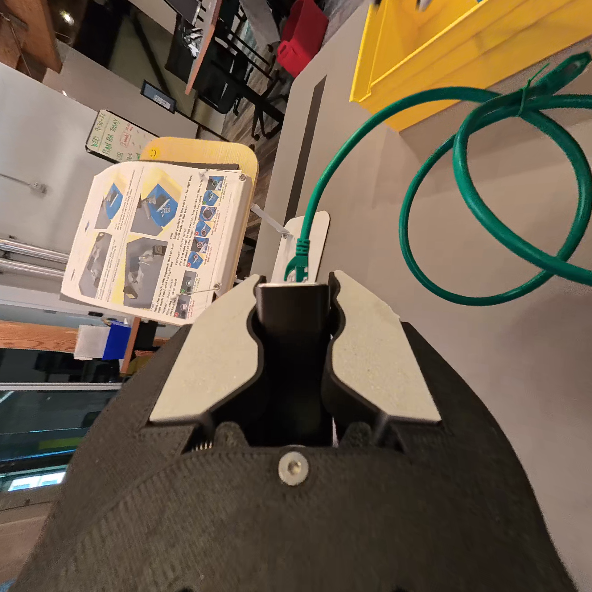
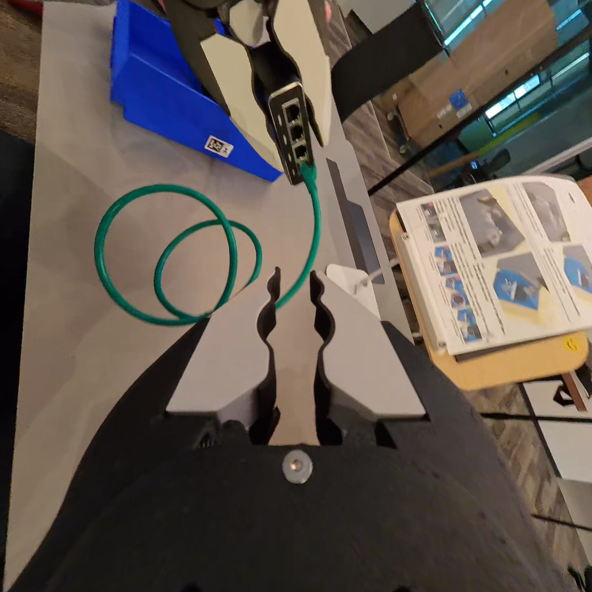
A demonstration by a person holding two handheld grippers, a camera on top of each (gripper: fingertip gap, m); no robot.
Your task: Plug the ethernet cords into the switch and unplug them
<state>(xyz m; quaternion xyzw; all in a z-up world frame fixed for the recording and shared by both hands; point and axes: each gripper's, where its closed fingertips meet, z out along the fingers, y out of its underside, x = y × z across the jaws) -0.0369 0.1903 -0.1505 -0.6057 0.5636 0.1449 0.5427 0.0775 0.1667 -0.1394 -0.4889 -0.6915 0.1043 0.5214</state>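
Observation:
My left gripper (image 1: 296, 280) is shut on a black switch (image 1: 293, 323) and holds it above the grey table. The switch also shows in the right wrist view (image 2: 290, 131), with three empty ports facing my right gripper. A green ethernet cord (image 2: 315, 224) has one end plugged into the switch's lowest port. The plug shows in the left wrist view (image 1: 299, 256). The rest of the cord lies coiled on the table (image 2: 166, 256); its free end (image 1: 570, 69) reaches toward a yellow bin. My right gripper (image 2: 294, 275) is open and empty, over the cord's bend.
A blue bin (image 2: 166, 93) stands behind the switch. A yellow bin (image 1: 448, 54) stands at the table's other end. An instruction sheet on a stand (image 2: 499, 266) sits past the table's edge; a white clamp plate (image 2: 347, 278) grips that edge. Spacing between my two grippers at the tips: around 12 cm.

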